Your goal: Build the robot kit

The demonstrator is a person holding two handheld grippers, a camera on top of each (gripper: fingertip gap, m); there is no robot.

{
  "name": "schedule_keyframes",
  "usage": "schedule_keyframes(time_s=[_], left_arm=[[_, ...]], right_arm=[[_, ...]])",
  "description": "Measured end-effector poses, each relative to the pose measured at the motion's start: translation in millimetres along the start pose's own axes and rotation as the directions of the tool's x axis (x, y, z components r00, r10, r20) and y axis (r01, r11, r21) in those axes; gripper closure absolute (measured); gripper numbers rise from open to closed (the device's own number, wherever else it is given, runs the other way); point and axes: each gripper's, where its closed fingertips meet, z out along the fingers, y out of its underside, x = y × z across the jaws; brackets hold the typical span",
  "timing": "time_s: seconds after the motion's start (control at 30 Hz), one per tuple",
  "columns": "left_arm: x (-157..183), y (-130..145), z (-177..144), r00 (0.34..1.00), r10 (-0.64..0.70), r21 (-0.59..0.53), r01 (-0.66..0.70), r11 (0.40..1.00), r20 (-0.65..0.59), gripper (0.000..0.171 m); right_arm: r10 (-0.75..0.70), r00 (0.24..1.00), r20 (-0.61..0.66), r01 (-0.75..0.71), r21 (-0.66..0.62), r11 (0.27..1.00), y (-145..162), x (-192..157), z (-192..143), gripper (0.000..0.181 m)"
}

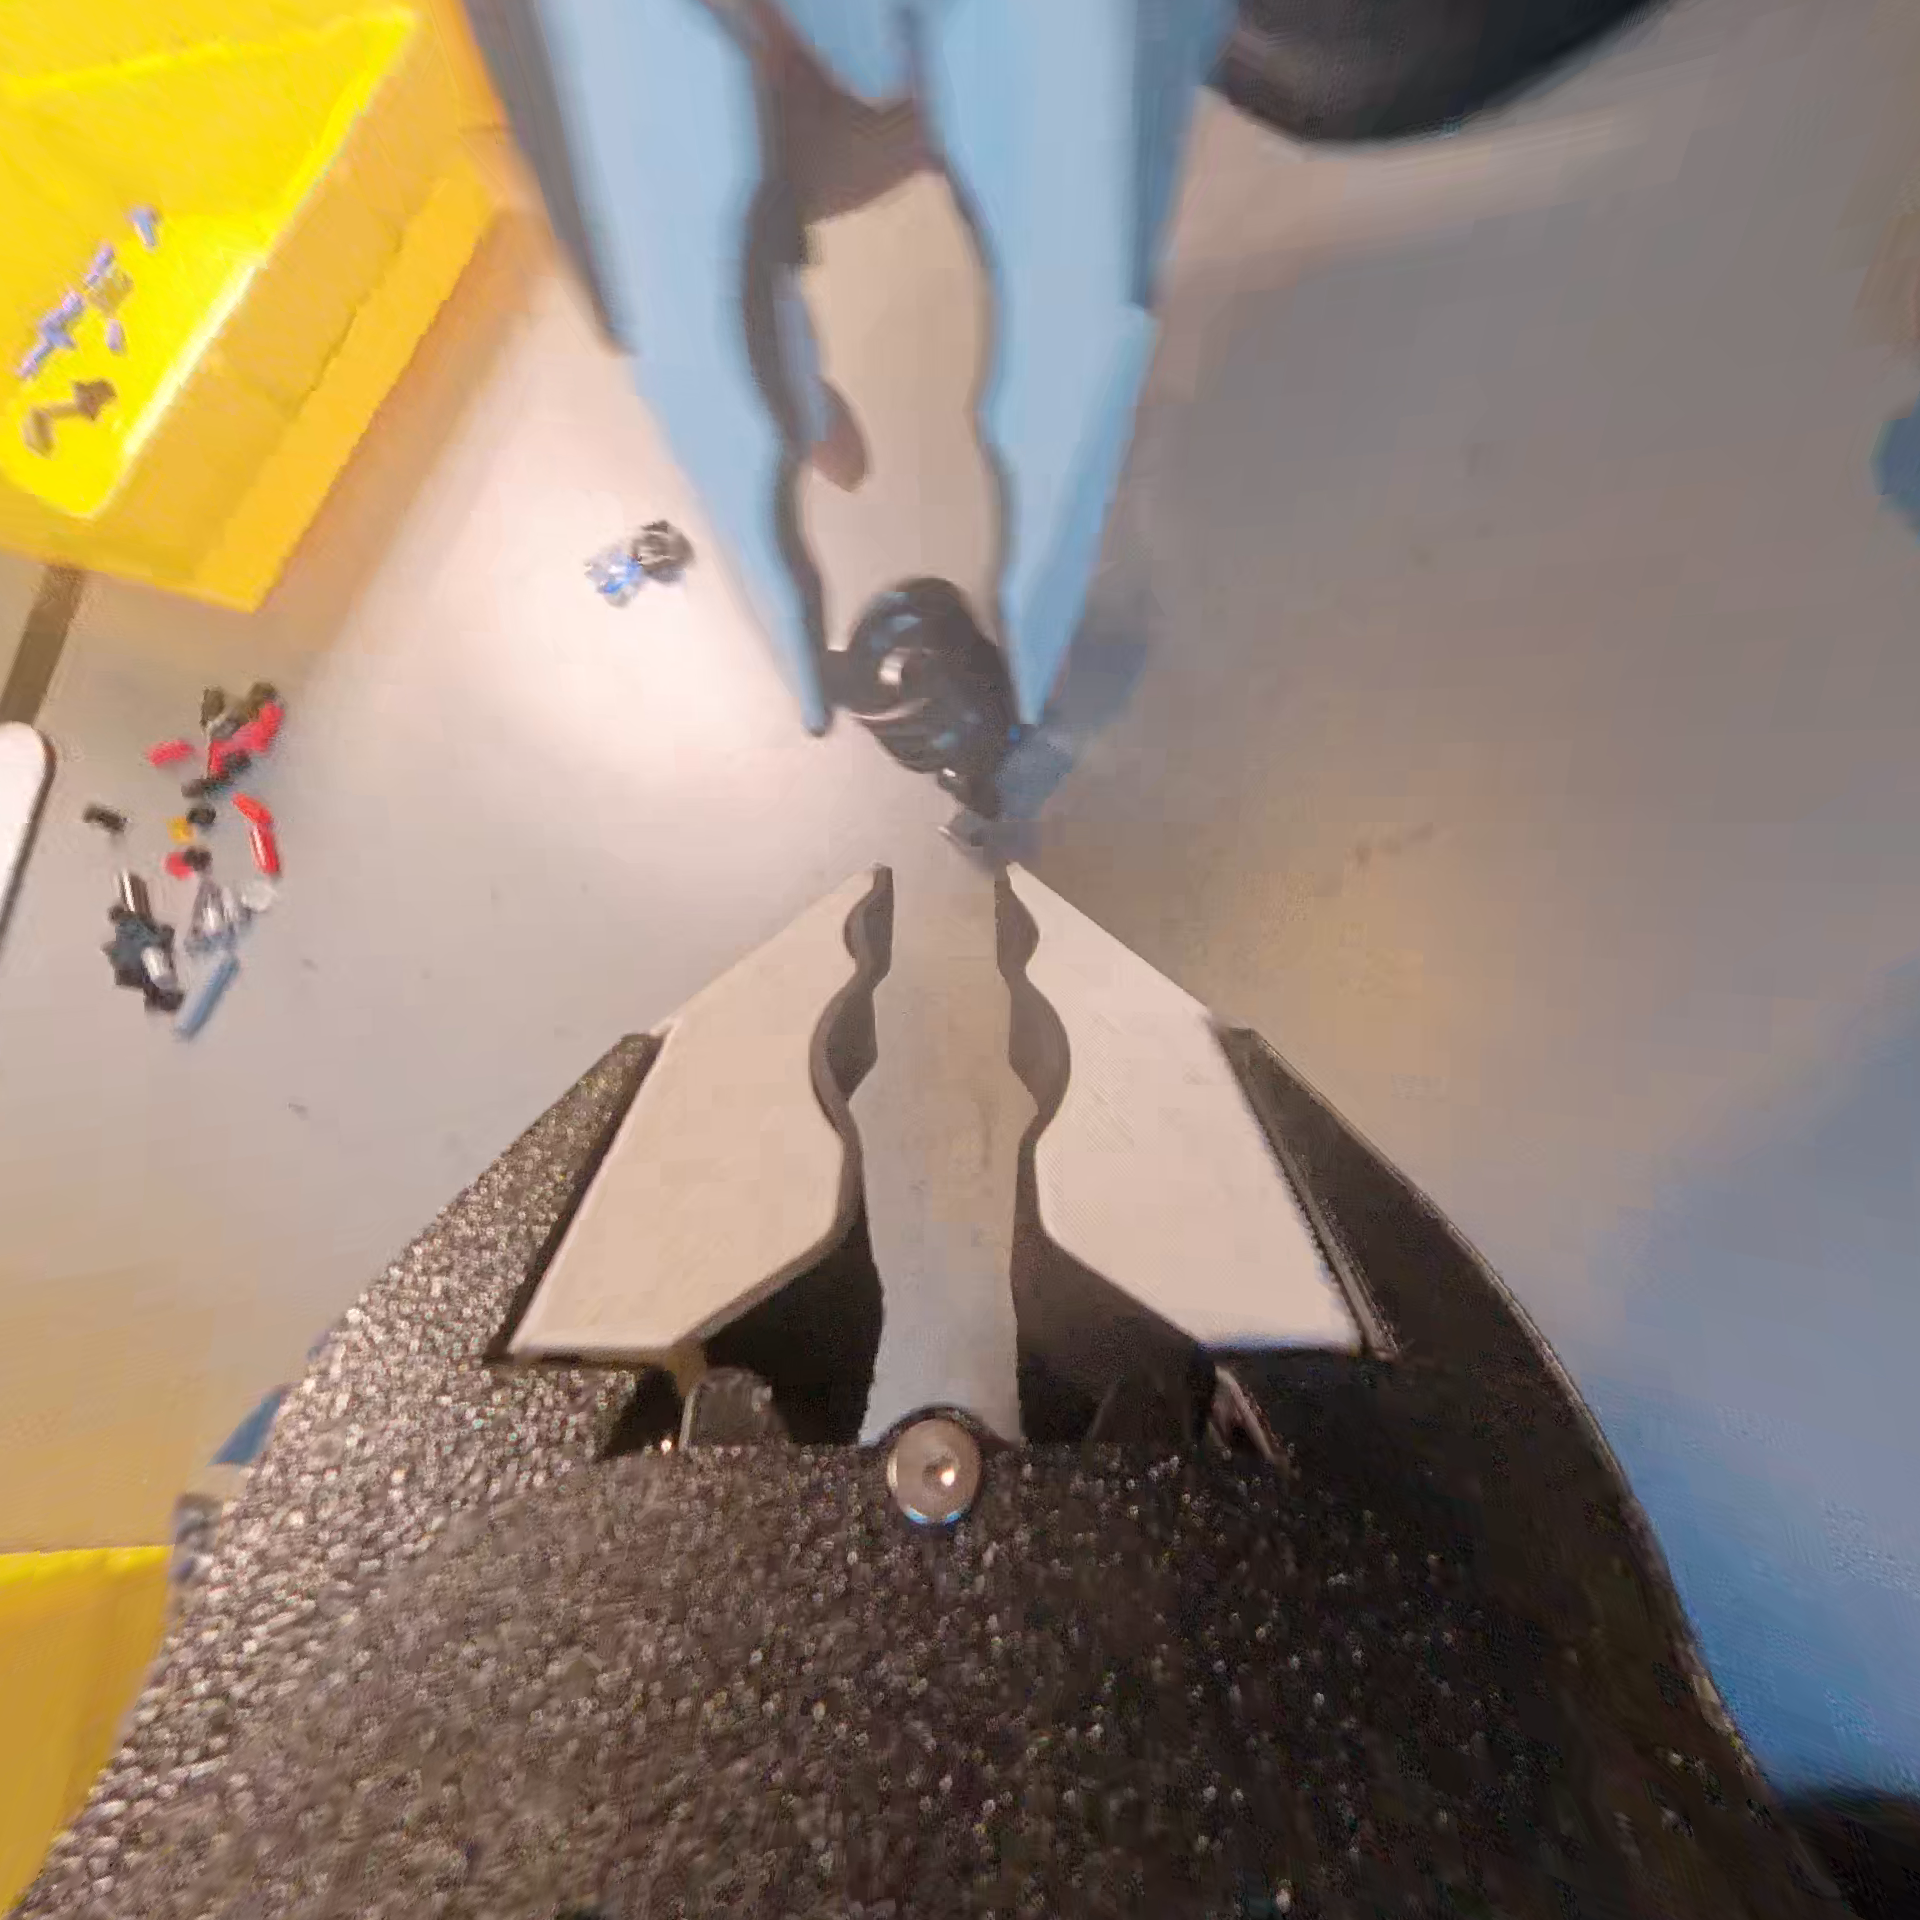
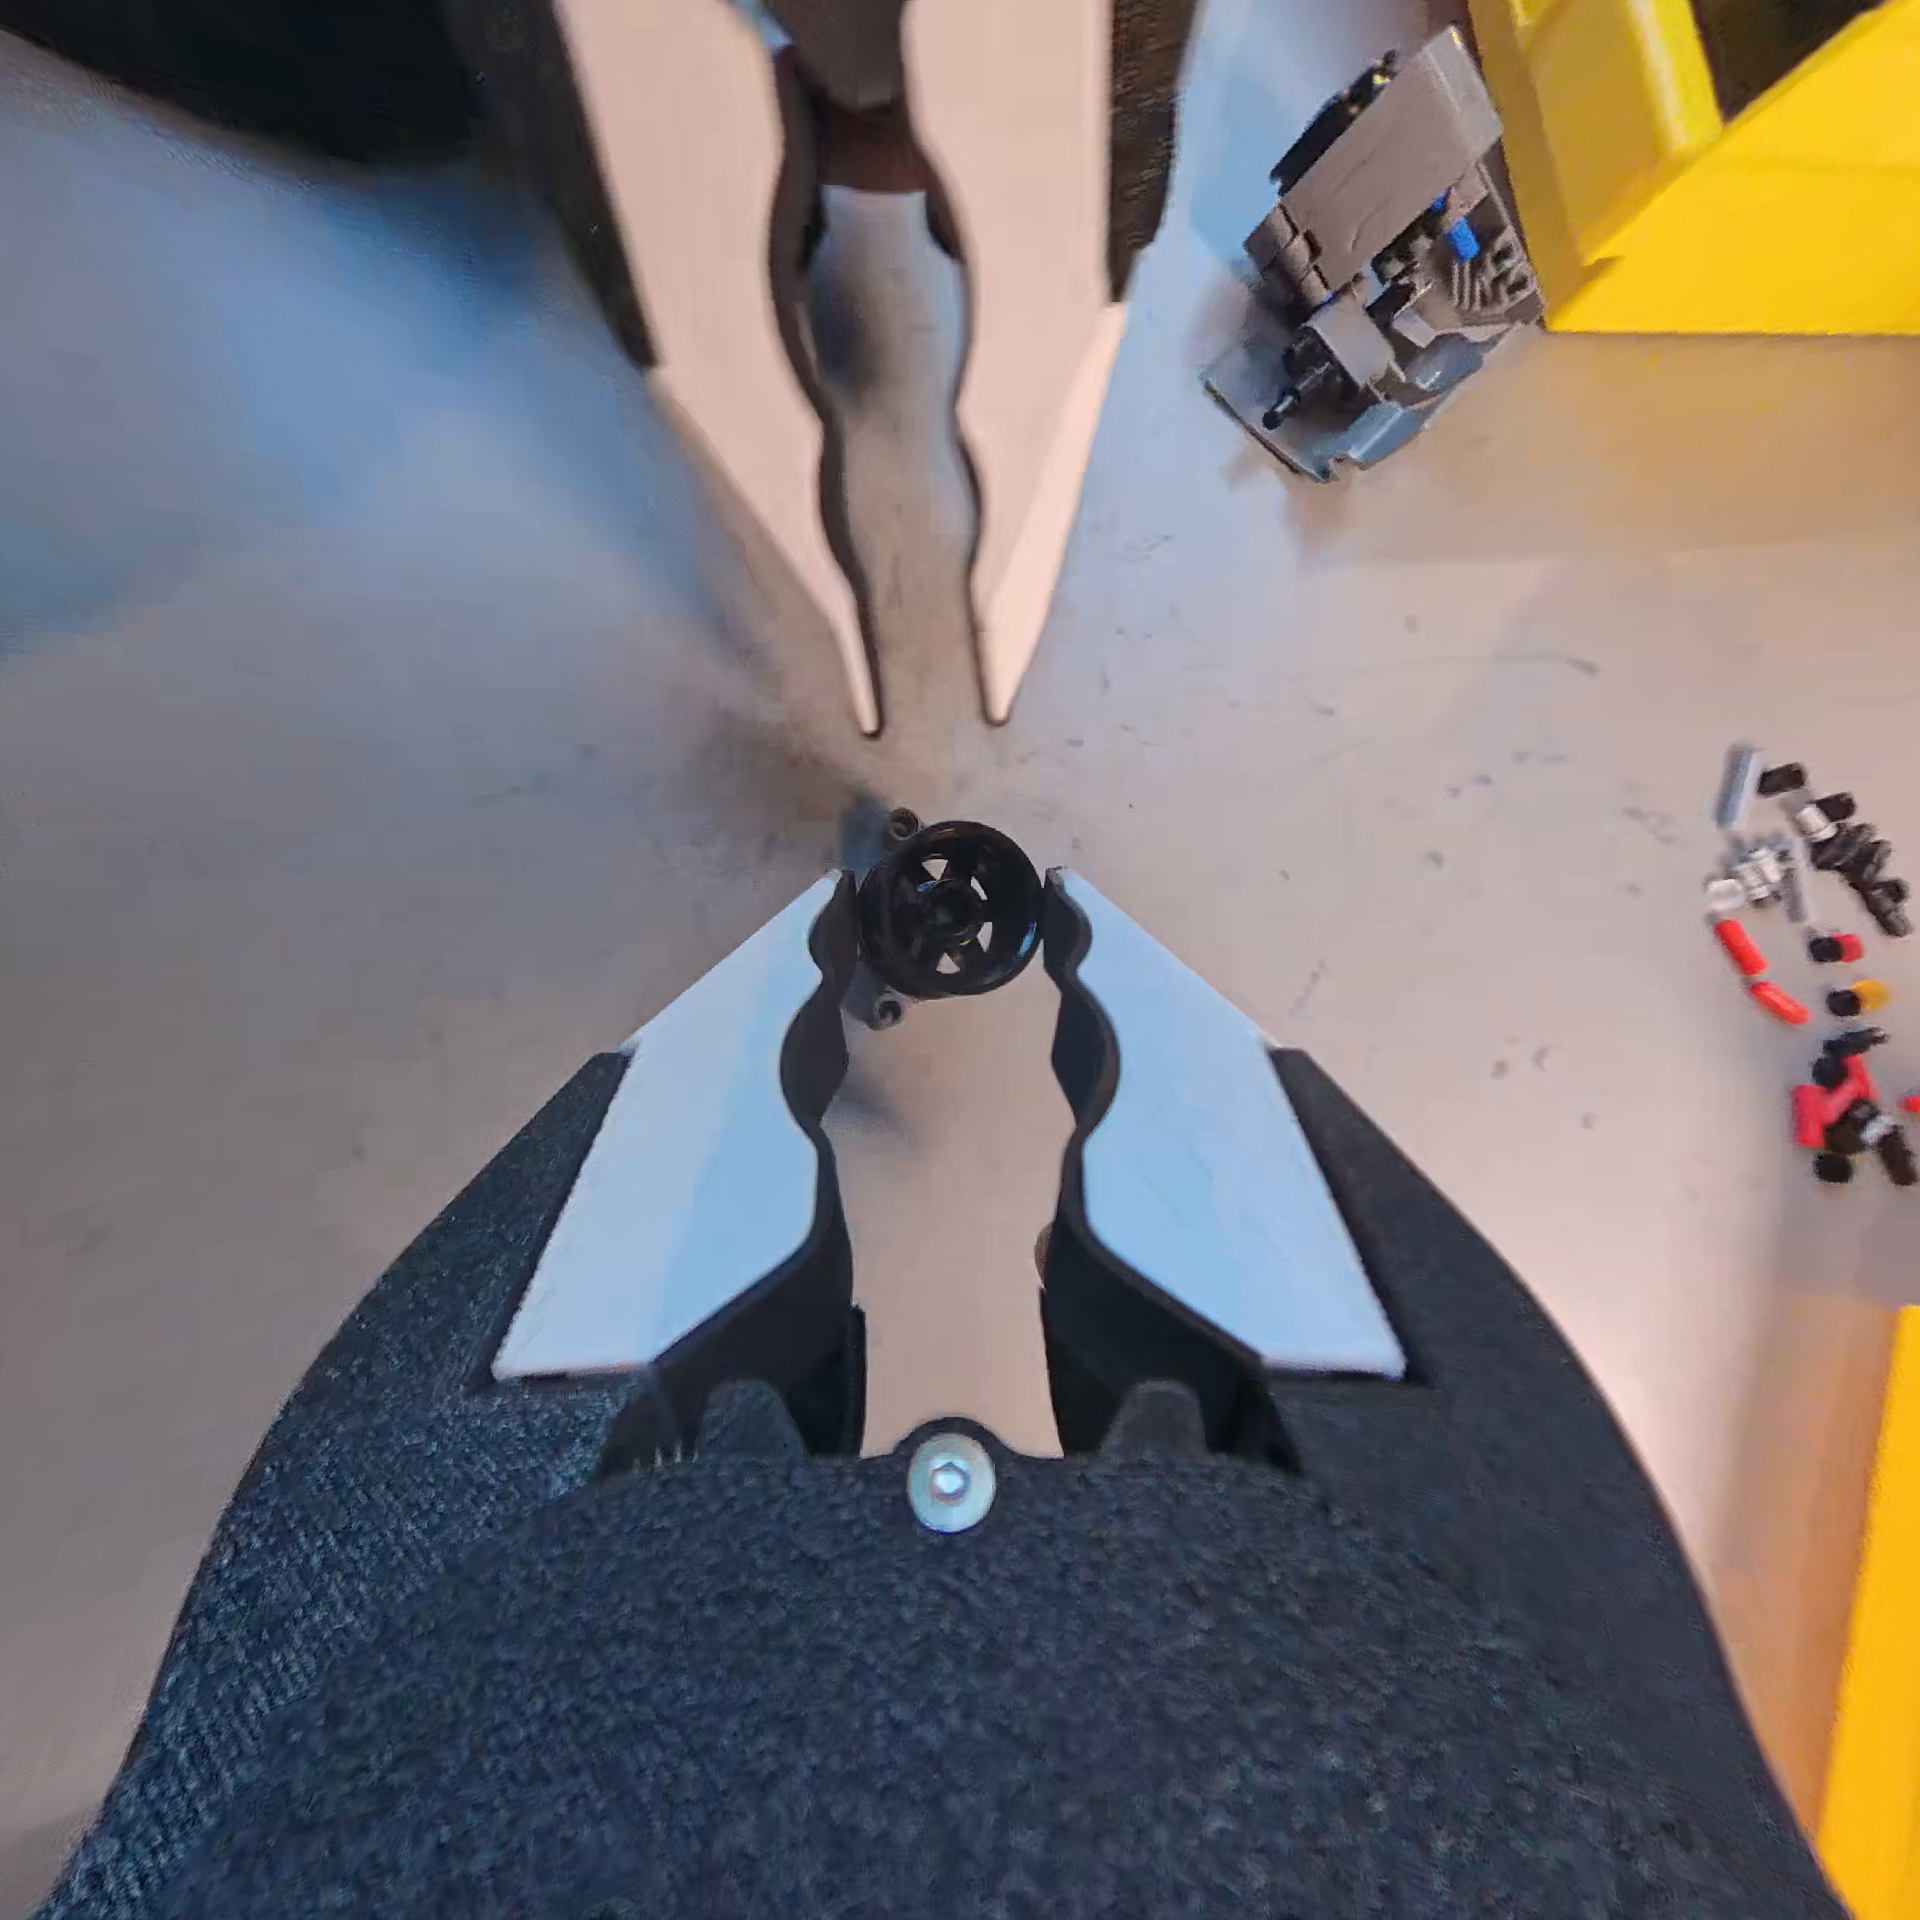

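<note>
Pale grey desk (image 2: 1351, 675), scuffed and lit warm in places, carries everything I see. My right gripper (image 2: 945, 883) is closed on a small black spoked plastic wheel (image 2: 948, 912); its two tips press the rim from either side, and a short grey plastic piece (image 2: 881, 1006) pokes out behind and under the wheel, seemingly joined to it. The wheel's hub faces back toward my camera, so its axle line runs roughly along my fingers, pointing at the other gripper.

My left gripper (image 1: 943, 878) comes in from straight opposite, tip to tip with the right. Its jaws stand a narrow way apart with nothing between them. In the left wrist view the wheel lies just ahead of my left tips, near but not touching, caught in the right gripper's pale fingers (image 1: 1049, 582). So the right is the one that has it; the left is the nearer free one, lined up nose-on.

Off toward one edge of the desk lies a scatter of small red, black and grey plastic parts (image 2: 1813, 966). A grey block-built assembly (image 2: 1382, 281) sits against a yellow plastic bin (image 2: 1714, 208) at the desk's far side in the right wrist view. A tiny blue and black part (image 1: 639, 561) lies alone.
</note>
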Motion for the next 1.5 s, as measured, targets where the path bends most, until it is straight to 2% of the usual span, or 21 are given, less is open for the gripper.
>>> schedule_keyframes(time_s=[0.07, 0.13, 0.27, 0.33, 0.83, 1.2, 1.27, 1.33, 1.4, 1.5], left_arm=[[-8.4, -8.3, -1.5, 0.994, -0.106, 0.069, 0.106, 0.992, -0.001, 0.156], [-6.5, -14.8, 1.2, 0.983, -0.181, 0.091, 0.183, 0.979, -0.038, 0.156], [-6.5, -32.9, 4.8, 0.965, -0.258, 0.146, 0.261, 0.954, -0.037, 0.157], [-4.4, -34.6, 10.4, 0.959, -0.281, 0.123, 0.284, 0.951, -0.042, 0.156], [7.7, -36.5, 16.1, 0.96, -0.264, 0.073, 0.271, 0.96, -0.097, 0.167], [9.6, -33.4, 19.0, 0.946, -0.296, -0.002, 0.298, 0.955, -0.13, 0.169], [14.7, -25.4, 25.3, 0.95, -0.281, -0.052, 0.276, 0.96, -0.137, 0.17], [11.6, -24.1, 24.5, 0.973, -0.219, -0.048, 0.216, 0.975, -0.074, 0.17], [9.8, -24.6, 24.5, 0.977, -0.209, -0.05, 0.206, 0.977, -0.052, 0.17], [5.5, -25.0, 21.3, 0.958, -0.267, -0.022, 0.266, 0.964, -0.106, 0.169]], right_arm=[[-0.025, 1.0, -0.011, 0.025, -0.032, 0.999, -1.1, -1.0, 1.3, 0.146], [-0.007, 1.0, 0.008, 0.007, -0.046, 0.999, -0.5, -0.4, 1.5, 0.146], [0.062, 0.997, 0.046, -0.061, -0.038, 0.997, 1.8, 1.5, 0.8, 0.146], [0.073, 0.996, 0.046, -0.071, -0.033, 0.997, 1.5, 1.4, 1.4, 0.146], [0.051, 0.999, -0.017, -0.051, -0.034, 0.998, 2.9, -2.2, 0.3, 0.146], [0.07, 0.997, -0.01, -0.07, -0.024, 0.997, 4.5, -3.4, 2.8, 0.146], [0.013, 0.999, -0.029, -0.014, -0.042, 0.999, 10.0, -6.2, 12.0, 0.145], [-0.031, 0.997, -0.072, 0.029, -0.031, 0.999, 8.6, -2.3, 12.2, 0.146], [0.029, 0.998, -0.047, -0.028, 0.007, 1.0, 8.6, -1.6, 12.2, 0.146], [0.084, 0.996, -0.025, -0.083, 0.02, 0.996, 6.4, 0.3, 12.7, 0.145]])
